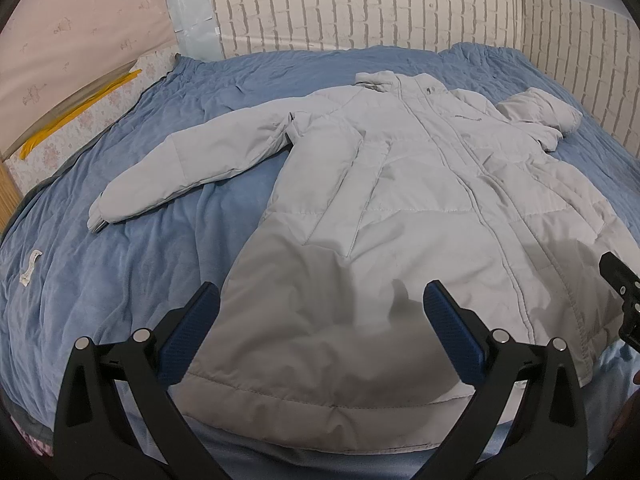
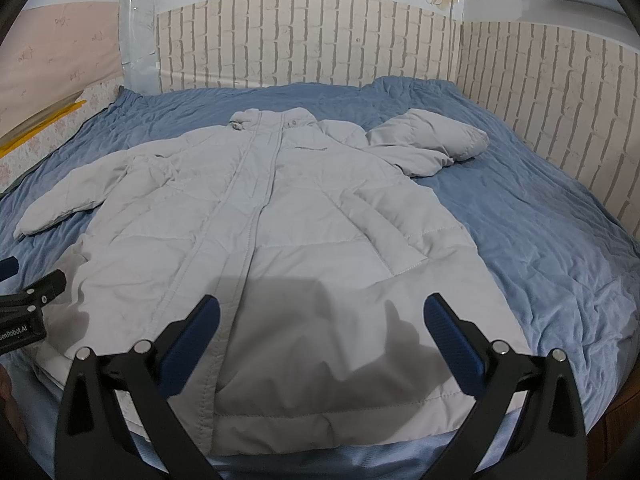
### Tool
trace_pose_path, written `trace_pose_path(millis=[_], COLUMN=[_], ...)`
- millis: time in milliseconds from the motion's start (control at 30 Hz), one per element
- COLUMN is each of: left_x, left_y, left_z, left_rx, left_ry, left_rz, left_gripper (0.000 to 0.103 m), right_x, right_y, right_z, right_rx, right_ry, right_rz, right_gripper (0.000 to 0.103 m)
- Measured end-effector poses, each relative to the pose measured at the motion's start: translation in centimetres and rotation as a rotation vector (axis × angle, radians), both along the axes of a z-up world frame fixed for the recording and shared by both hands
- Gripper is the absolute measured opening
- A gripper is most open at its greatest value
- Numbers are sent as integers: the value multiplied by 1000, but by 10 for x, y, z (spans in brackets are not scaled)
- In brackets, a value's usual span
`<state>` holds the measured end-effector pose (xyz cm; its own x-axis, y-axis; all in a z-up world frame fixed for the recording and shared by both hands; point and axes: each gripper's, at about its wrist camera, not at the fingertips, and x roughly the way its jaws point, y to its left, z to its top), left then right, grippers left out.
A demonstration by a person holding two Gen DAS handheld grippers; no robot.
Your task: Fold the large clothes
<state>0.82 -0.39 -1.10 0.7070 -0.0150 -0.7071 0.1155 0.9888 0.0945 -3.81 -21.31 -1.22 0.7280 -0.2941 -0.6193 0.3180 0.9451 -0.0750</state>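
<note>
A long light-grey padded coat (image 1: 400, 184) lies front-up and zipped on the bed, collar toward the far wall; it also shows in the right wrist view (image 2: 280, 220). Its left sleeve (image 1: 180, 164) stretches out flat. Its right sleeve (image 2: 428, 140) is bunched and folded beside the shoulder. My left gripper (image 1: 320, 300) is open and empty above the hem's left part. My right gripper (image 2: 322, 312) is open and empty above the hem's right part. Each gripper shows at the edge of the other's view: the right (image 1: 622, 292) and the left (image 2: 28, 304).
A wrinkled blue blanket (image 2: 540, 240) covers the bed, with bare stretches left (image 1: 100, 280) and right of the coat. A brick-pattern wall (image 2: 320, 40) borders the far and right sides. A floral box with yellow strips (image 1: 80, 112) stands at the far left.
</note>
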Motion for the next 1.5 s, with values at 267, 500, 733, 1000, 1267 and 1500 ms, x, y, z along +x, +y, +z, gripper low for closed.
trace_pose_path(millis=[267,500,733,1000,1267,1500], left_x=[0,-1,-2,-2,16,92], left_y=[0,-1,-2,-1,27,114], left_z=[0,0,0,1,22,35], left_rx=[1,1,4,-10,-7,-42], left_ry=[0,3,5,16,5,31], left_rz=[0,-1,-2,-1,67,293], left_gripper=[100,100,100,100,100,100], right_x=[0,0,0,-1,30,113], right_y=[-1,0,0,-2,-6,-28], right_z=[0,0,0,2,33,66], right_rx=[-1,0,-1,4,7,66], right_ry=[1,0,0,-2,16,37], right_rz=[1,0,1,-1,79,147], right_gripper=[102,102,102,102,102,102])
